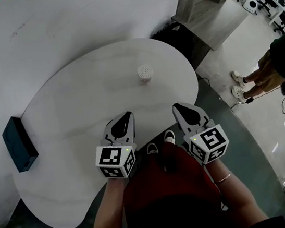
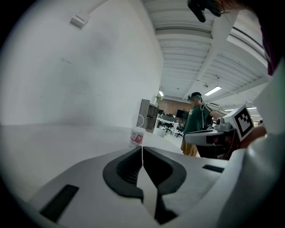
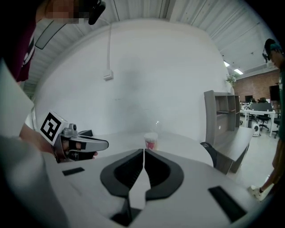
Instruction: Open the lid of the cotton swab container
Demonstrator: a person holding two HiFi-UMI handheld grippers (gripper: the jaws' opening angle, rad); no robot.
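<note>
Clearance around the cotton swab container [image 1: 145, 73] is good on every side: it stands upright and alone on the far half of the white curved surface [image 1: 63, 111], well apart from both grippers and short of the far edge. A dark box [image 1: 19, 144] lies at the left edge of the surface, away from the working area. The wall [image 1: 66, 21] borders the far left side; a grey shelf unit [image 1: 207, 12] and open floor [image 1: 249, 122] lie to the right, where a person [image 1: 268, 69] stands, cut off by the frame. The left gripper [image 1: 127, 115] and right gripper [image 1: 179, 107] hover side by side over the near edge, both pointing at the container. Each gripper's own view shows its jaws clenched together, tip to tip, with nothing between them, and the container appears small just beyond the tips. The container's top is too small to tell how its lid sits; its label shows only as a red blur.
</note>
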